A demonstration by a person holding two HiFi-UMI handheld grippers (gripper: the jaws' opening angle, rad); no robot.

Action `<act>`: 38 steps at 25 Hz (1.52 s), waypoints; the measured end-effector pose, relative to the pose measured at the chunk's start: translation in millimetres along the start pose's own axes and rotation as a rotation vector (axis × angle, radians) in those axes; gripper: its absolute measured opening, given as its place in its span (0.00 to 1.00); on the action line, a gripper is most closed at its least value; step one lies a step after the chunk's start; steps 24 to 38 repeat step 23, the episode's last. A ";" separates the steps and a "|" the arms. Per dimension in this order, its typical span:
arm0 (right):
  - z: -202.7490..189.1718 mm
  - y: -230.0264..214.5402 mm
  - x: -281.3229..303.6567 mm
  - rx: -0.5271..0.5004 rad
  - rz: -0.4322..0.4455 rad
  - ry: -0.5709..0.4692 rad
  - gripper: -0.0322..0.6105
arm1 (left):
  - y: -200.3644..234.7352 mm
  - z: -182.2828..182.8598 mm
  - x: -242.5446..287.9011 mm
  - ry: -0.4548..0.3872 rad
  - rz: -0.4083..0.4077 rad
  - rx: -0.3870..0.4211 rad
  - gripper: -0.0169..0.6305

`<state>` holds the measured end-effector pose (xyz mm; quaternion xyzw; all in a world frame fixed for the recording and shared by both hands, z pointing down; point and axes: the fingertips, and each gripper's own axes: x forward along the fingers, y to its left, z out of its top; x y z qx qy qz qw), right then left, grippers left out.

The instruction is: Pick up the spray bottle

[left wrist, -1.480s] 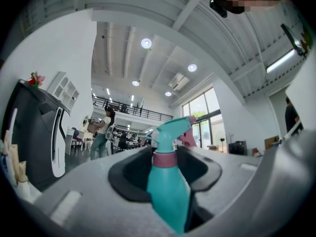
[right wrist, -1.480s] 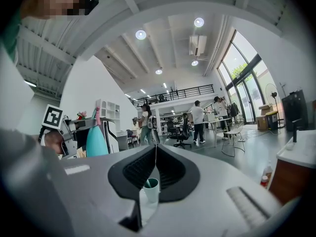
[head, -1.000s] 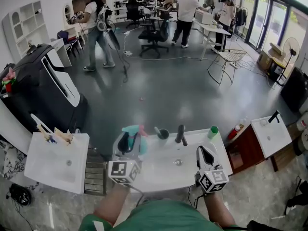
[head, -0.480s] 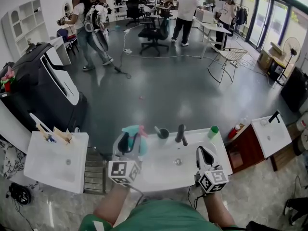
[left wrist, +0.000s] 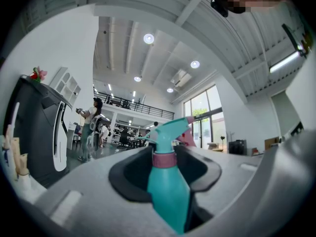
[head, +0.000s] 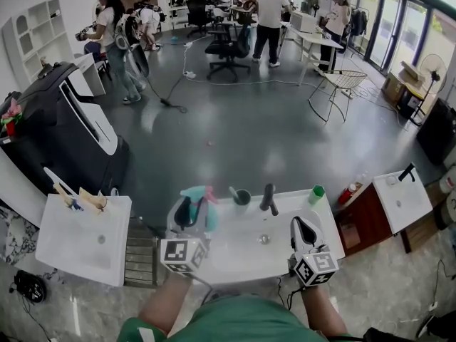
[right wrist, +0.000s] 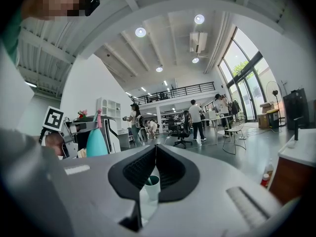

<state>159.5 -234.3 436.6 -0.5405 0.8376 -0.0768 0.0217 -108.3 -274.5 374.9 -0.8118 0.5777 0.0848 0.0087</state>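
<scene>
L gripper (head: 191, 209) is clamped on the teal spray bottle (head: 202, 193). Jaws squeeze its body right below the pink collar and the bottle's upright, over the far left corner of the white sink (head: 235, 256). Can't tell if it's touching the sink tbh. R gripper (head: 303, 228) is at the sink's near right edge, jaws together w/ nothing in them. Dark cup (head: 242, 198) & faucet (head: 268, 198) sit on the far rim, green cup (head: 316, 194) far right.

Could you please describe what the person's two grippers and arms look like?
Both the left gripper and right gripper have light grey bodies with black ribbed pads, and each carries a white cube printed with black square markers. The person wears a green top; forearms are bare.
</scene>
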 end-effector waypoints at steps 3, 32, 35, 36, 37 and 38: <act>-0.1 0.4 0.1 0.003 0.001 -0.001 0.05 | 0.4 -0.6 0.0 0.001 0.001 0.001 0.26; -2.6 4.4 5.0 0.001 -0.004 0.009 0.05 | 8.0 -4.2 0.9 0.007 0.001 -0.006 0.26; -2.6 4.4 5.0 0.001 -0.004 0.009 0.05 | 8.0 -4.2 0.9 0.007 0.001 -0.006 0.26; -2.6 4.4 5.0 0.001 -0.004 0.009 0.05 | 8.0 -4.2 0.9 0.007 0.001 -0.006 0.26; -2.6 4.4 5.0 0.001 -0.004 0.009 0.05 | 8.0 -4.2 0.9 0.007 0.001 -0.006 0.26; -2.6 4.4 5.0 0.001 -0.004 0.009 0.05 | 8.0 -4.2 0.9 0.007 0.001 -0.006 0.26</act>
